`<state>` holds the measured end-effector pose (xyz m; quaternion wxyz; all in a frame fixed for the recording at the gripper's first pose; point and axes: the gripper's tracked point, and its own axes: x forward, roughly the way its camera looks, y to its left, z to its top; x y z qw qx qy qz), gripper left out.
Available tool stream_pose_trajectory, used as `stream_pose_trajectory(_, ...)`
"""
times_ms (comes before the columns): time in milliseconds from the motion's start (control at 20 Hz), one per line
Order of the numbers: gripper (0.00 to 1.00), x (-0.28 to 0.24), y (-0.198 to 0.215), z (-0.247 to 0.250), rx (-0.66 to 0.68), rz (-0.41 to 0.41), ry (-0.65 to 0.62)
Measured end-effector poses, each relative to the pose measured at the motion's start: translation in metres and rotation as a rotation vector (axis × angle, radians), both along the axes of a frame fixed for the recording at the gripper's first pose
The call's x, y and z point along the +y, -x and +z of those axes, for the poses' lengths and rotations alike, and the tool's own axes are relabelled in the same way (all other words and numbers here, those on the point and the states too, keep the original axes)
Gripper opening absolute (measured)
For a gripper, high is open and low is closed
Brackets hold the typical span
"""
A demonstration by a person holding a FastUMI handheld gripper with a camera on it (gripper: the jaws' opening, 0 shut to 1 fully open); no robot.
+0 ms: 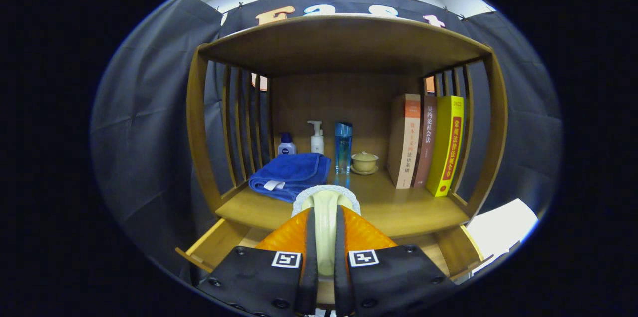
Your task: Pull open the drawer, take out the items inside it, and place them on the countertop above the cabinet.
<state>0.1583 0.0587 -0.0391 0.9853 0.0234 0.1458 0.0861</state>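
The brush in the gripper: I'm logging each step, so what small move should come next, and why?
Probably carry the brush forward over the countertop and lower it there. The gripper is shut on its handle, the drawer below is open, and bare wood lies ahead between the blue towel and the books.

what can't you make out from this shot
- Held item in the claw: a pale piece with a white grainy rim; the fingers cover most of it, so what it is stays unclear.
- Open drawer: its inside is behind the claw, contents unknown.
- Small bottle: lower part hidden by the blue towel.
- Countertop behind the towel: covered.
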Motion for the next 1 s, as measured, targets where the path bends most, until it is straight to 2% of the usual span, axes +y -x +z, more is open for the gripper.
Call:
stream_pose_trajectory(150,0.22,-0.017,-0.048,0.003,0.027,-0.066,0.012)
stream_pose_trajectory(350,0.22,-0.025,-0.089,-0.030,0.134,-0.102,0.035)
stream_pose_trajectory(500,0.22,-0.021,-0.102,-0.067,0.228,-0.100,0.061)
stream_pose_trajectory(850,0.22,-0.022,-0.120,-0.095,0.281,-0.127,0.073)
stream_pose_trajectory(1000,0.23,-0.021,-0.115,-0.118,0.350,-0.135,0.061)
